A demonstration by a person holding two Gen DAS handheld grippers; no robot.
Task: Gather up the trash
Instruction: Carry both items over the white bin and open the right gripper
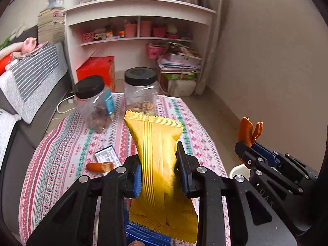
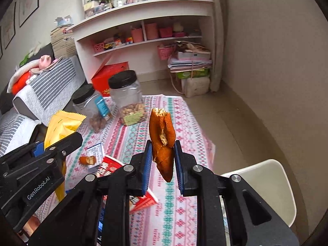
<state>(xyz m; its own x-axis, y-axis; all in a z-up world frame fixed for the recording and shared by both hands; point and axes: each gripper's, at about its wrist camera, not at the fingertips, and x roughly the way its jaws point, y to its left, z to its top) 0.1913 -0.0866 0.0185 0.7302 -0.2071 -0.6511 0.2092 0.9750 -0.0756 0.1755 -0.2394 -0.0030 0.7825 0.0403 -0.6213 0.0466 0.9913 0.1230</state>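
Left gripper [image 1: 158, 170] pinches a yellow snack wrapper [image 1: 157, 160] across its middle, the blue pads pressed into both sides so the crimped top stands above the fingertips and the lower end hangs below them, over the table [image 1: 61, 143]. To its right, the right gripper [image 2: 163, 160] is clamped on a torn piece of orange-brown bread crust [image 2: 163, 141], which sticks up past the fingertips with its pale crumb showing along the split; it is also held in the air above the table. Below and to the left of the left gripper, another bitten piece of bread [image 1: 99, 166] lies on the patterned tablecloth, touching a small white printed box [image 1: 107, 155]. A red and white carton [image 2: 131, 186] lies on the cloth under the right gripper's left finger, partly hidden by it. Farther ahead of both grippers stand two clear jars with black lids: one [image 1: 94, 104] to the left holding dark brown pieces, one [image 1: 141, 92] straight ahead holding pale nuts. A white chair [image 2: 264, 186] sits just off the table edge, below and right of the right gripper. Beyond the table are a red box [image 1: 96, 69] on the floor and a white shelf unit [image 1: 139, 26] against the wall.
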